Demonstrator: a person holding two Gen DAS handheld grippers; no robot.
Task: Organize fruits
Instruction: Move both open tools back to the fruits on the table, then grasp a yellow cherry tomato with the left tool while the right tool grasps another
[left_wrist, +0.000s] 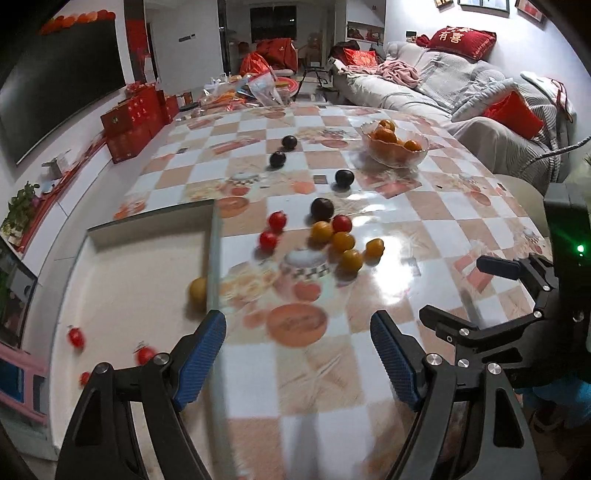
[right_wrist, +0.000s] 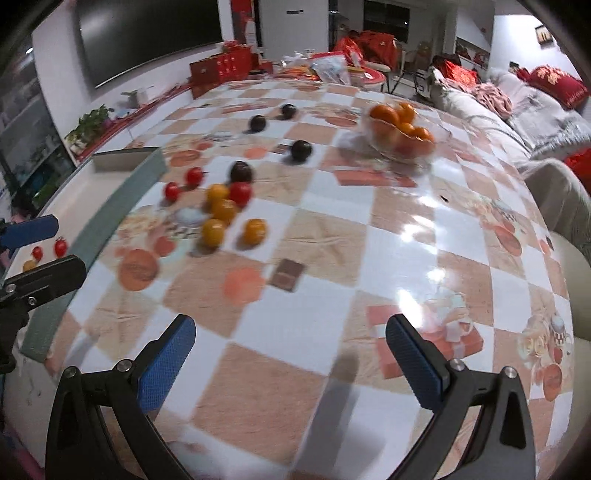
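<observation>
A table (left_wrist: 369, 369) under a glossy checked cloth of orange and white squares fills the room's middle. Beyond its far edge stand red gift boxes (left_wrist: 129, 122) and crinkled clear bags (left_wrist: 266, 86). A grey sofa (left_wrist: 443, 96) runs along the table's right side, carrying red cushions (left_wrist: 461, 40) and a pink blanket (left_wrist: 400, 72). Left of the table, a dark television (left_wrist: 62, 81) hangs above a potted plant (left_wrist: 20, 206).

Red tomatoes (left_wrist: 277, 220), yellow tomatoes (left_wrist: 342, 242), dark plums (left_wrist: 322, 208) on orange-and-white checked tablecloth (left_wrist: 424, 236).

Yellow fruit (left_wrist: 197, 290) half hidden behind tray wall (left_wrist: 213, 254); tablecloth (right_wrist: 258, 369) motion-blurred.
</observation>
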